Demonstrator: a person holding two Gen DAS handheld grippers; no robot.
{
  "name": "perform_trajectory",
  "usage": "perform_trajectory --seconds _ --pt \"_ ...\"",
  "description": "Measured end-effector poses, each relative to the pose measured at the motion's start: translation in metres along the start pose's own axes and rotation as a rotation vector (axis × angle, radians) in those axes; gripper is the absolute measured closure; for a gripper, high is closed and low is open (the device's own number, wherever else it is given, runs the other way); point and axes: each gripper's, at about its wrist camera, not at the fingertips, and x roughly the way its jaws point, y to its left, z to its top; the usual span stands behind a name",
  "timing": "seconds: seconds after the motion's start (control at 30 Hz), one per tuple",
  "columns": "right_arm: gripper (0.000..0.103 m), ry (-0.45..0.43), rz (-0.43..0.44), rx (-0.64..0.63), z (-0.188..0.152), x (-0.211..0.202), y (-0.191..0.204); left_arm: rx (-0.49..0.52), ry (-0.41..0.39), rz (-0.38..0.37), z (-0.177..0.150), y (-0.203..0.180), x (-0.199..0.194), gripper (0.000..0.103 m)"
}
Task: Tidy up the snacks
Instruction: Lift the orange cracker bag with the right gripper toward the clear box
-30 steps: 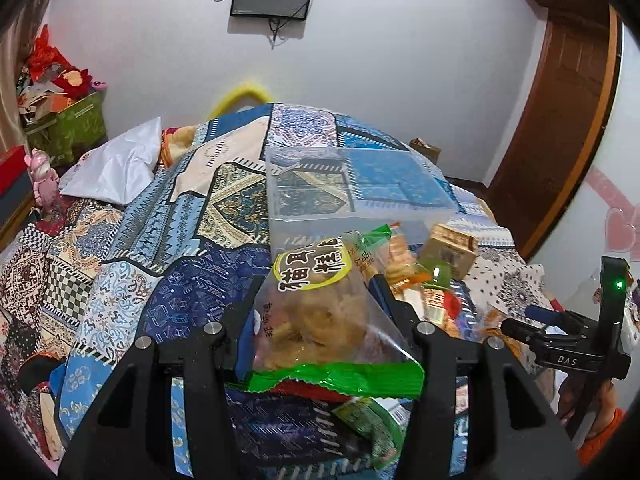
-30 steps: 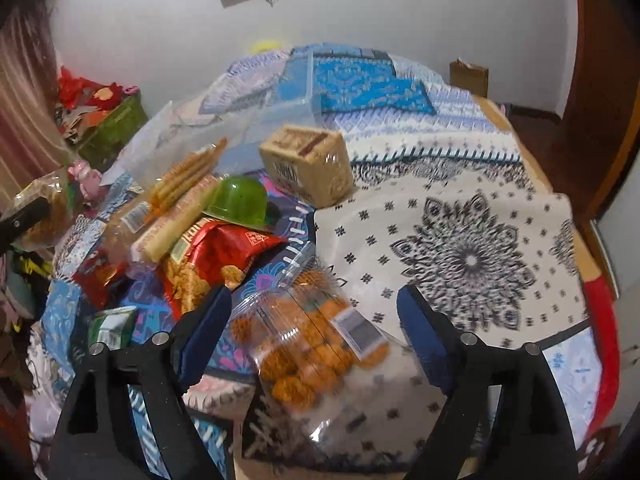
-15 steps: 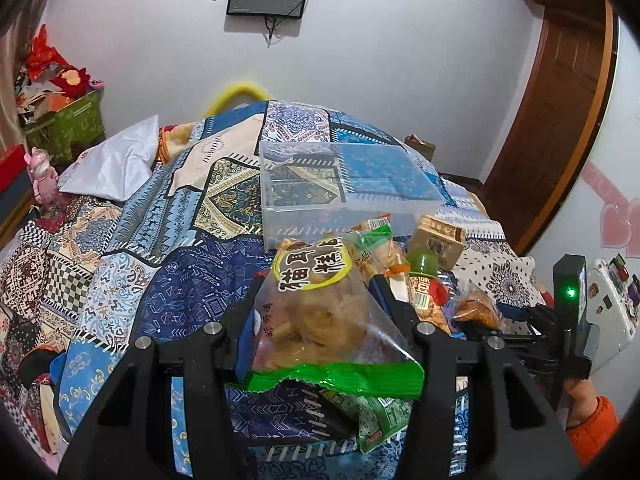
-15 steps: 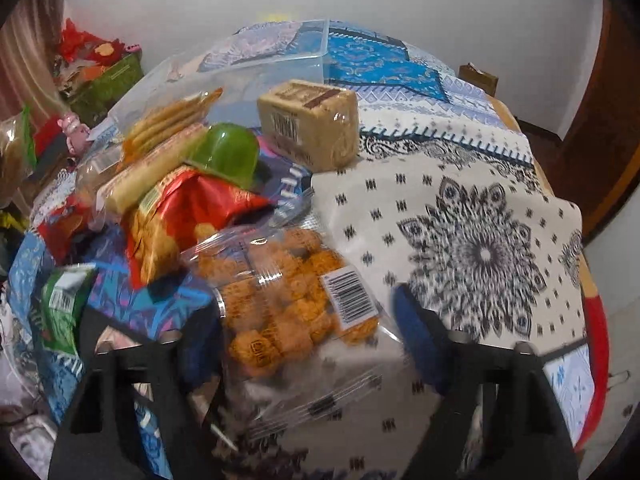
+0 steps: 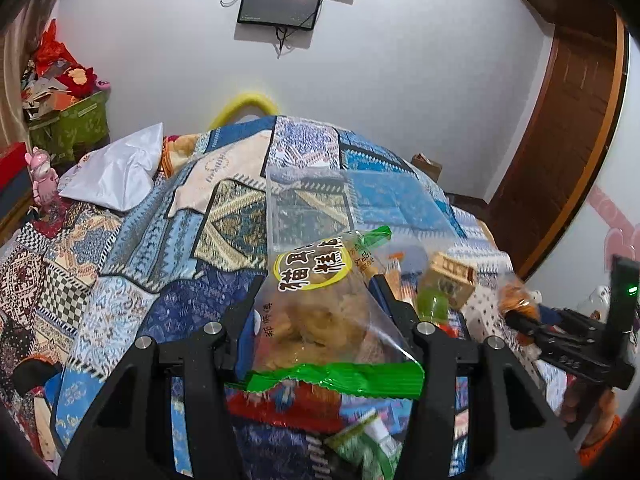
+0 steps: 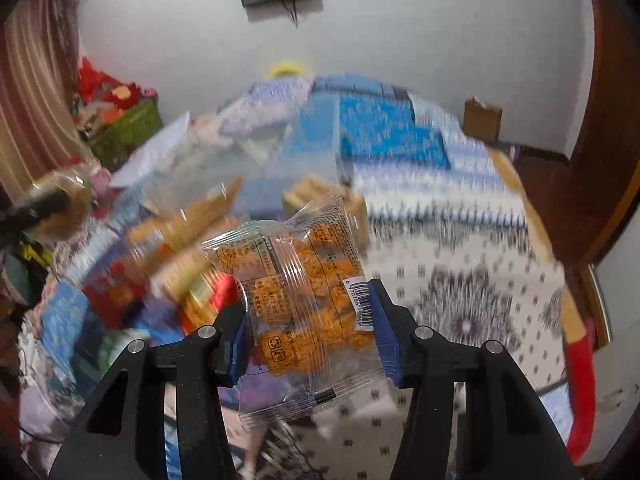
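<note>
Across the patchwork bedspread [image 5: 132, 280], each gripper pinches one packet, the left gripper [image 5: 320, 320] a green-edged biscuit bag [image 5: 320, 320], the right gripper [image 6: 306, 320], jaws just closed, an orange-snack packet [image 6: 304, 292], likely bound for the clear box [image 5: 320, 208].

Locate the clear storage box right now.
In the left wrist view the clear storage box sits on the patterned bedspread at centre, directly behind the yellow-labelled snack bag gripped by the left gripper.
</note>
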Motion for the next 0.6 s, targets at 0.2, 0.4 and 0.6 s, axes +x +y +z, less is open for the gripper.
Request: perform_trajectory --seconds 0.2,0.4,0.6 --pt "0.054 -0.090 0.036 -0.028 0.037 -0.004 0.018 -0.021 -0.024 0.003 0.023 0.003 0.016 0.052" --pt "0.054 -0.132 0.066 -0.050 0.065 0.011 0.034 -0.010 -0.038 0.021 0.046 0.003 0.036 0.052" --pt "0.054 -0.140 0.090 -0.057 0.087 0.036 0.044 0.000 -0.030 0.019 0.068 0.002 0.065 0.052"
